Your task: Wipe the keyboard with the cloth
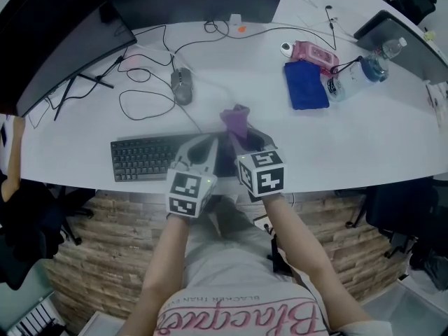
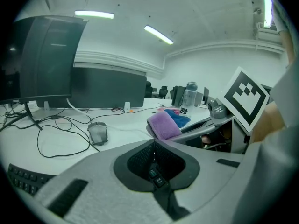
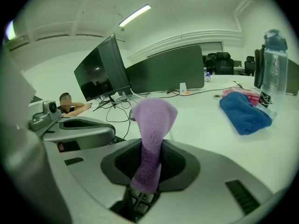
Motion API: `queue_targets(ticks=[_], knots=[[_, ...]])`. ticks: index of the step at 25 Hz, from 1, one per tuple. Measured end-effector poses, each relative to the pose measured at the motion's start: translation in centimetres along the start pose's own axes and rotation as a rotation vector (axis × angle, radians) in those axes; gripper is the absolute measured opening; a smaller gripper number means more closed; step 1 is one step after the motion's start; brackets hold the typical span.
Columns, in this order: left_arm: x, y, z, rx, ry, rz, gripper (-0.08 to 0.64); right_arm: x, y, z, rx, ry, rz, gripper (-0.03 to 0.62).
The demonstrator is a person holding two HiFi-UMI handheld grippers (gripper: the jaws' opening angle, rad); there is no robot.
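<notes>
Head view: the cloth (image 1: 236, 123) is sticking up by the keyboard's (image 1: 143, 158) right end.
The right gripper (image 3: 150, 146) is pinching it; the left gripper (image 2: 153, 143) is pressing its jaws together, empty.

Office: long desk (image 1: 364, 138), monitors (image 1: 59, 37), cables (image 1: 143, 100).

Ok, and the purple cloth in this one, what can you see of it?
The purple cloth looks like soft, fuzzy terry. It is bunched into a narrow strip and pinched between the shut jaws of the right gripper, with its free end sticking out past the jaw tips and folding over. In the head view it shows just past the far edge of the keyboard, towards its right end. Whether it touches the desk cannot be told.
</notes>
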State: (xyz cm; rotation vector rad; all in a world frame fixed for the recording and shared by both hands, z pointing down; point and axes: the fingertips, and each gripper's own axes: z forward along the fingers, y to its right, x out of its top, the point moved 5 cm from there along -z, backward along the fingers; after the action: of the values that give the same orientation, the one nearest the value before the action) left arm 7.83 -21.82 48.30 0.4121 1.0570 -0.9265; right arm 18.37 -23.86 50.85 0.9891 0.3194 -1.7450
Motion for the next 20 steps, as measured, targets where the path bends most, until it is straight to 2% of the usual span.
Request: queue_targets(ticks=[6, 11, 16, 20], knots=[[0.6, 1.3, 1.1, -0.023, 0.003, 0.011, 0.006, -0.1, 1.9, -1.1, -0.026, -0.006, 0.006, 0.092], [0.9, 1.6, 1.1, -0.032, 0.005, 0.028, 0.006, -0.2, 2.9, -1.9, -0.096, -0.018, -0.029, 0.092], [1.3, 1.5, 0.6, -0.033, 0.009, 0.041, 0.006, -0.1, 2.7, -2.6, -0.203, -0.002, -0.092, 0.092], [1.3, 0.9, -0.1, -0.033, 0.012, 0.044, 0.006, 0.4, 2.2, -2.9, -0.353, -0.021, -0.173, 0.091]])
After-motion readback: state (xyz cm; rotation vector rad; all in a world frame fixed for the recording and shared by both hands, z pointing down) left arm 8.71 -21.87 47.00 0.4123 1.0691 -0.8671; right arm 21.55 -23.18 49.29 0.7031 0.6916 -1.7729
